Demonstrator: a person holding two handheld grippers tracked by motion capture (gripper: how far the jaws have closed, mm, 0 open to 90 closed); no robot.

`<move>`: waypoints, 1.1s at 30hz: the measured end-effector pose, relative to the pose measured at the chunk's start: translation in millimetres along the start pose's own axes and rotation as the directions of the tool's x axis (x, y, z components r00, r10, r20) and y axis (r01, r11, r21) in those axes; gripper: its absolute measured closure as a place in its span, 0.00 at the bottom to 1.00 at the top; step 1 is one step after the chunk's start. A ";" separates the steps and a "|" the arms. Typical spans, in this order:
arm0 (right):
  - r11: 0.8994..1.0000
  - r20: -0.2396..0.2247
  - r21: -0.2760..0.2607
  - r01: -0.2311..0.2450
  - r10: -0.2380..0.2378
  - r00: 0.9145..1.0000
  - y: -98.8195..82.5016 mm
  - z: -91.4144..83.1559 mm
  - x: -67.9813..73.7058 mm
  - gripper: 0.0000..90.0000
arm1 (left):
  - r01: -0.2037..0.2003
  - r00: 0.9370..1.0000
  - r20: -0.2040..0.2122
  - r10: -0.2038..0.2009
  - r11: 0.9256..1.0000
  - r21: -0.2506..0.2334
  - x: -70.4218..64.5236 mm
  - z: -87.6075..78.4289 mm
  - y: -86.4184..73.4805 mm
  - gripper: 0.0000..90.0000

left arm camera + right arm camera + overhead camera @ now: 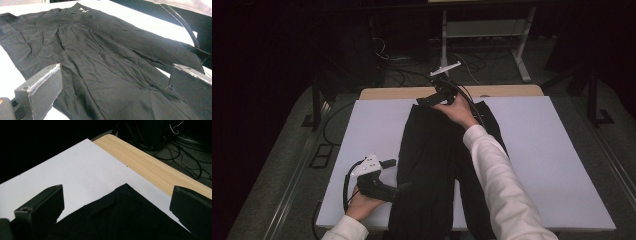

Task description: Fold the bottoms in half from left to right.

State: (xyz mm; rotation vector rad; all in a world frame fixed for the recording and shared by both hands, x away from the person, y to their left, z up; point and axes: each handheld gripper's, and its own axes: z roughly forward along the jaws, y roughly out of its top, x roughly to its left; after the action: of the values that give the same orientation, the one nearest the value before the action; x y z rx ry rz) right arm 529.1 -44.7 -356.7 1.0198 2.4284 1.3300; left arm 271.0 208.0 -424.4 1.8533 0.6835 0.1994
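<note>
A black garment lies spread lengthwise down the middle of a white board. My left gripper rests at the garment's near left edge, held by a hand in a white sleeve. Along its wide-apart jaws, the left gripper is open above the creased black cloth. My right gripper is at the garment's far end, near its left corner. There the right gripper stands open, with a pointed corner of the garment lying between and below the jaws, not pinched.
The board sits on a wooden table whose far edge shows as a light strip. Beyond it lie floor cables and a white table frame. Bare white board flanks the garment on both sides.
</note>
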 end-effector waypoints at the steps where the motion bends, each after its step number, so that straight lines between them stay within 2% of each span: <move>1: 1.000 -0.003 0.004 0.000 0.000 1.000 0.0 5.0 -0.6 0.00 | 0.001 1.000 0.000 -0.001 1.000 0.000 0.1 0.0 -0.1 0.00; 18: 0.999 0.002 0.032 -0.017 0.017 1.000 0.4 43.7 -7.7 0.00 | 0.002 1.000 -0.001 -0.002 1.000 0.000 0.6 -0.2 -0.1 0.00; 24: 0.999 0.007 0.038 -0.028 0.028 1.000 -4.4 56.5 -10.6 0.00 | 0.003 1.000 0.002 -0.003 1.000 -0.001 0.6 -0.1 -0.2 0.00; 33: 0.995 0.014 0.028 -0.097 0.097 0.995 -16.2 79.2 -18.0 0.00 | 0.005 1.000 0.002 -0.005 1.000 -0.001 1.7 0.2 -0.3 0.00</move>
State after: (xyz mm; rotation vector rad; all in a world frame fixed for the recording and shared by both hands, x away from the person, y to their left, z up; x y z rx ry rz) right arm 571.6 -9.2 -418.2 1.1638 2.4241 1.3172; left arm 272.4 208.8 -425.1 1.8504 0.6864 0.1940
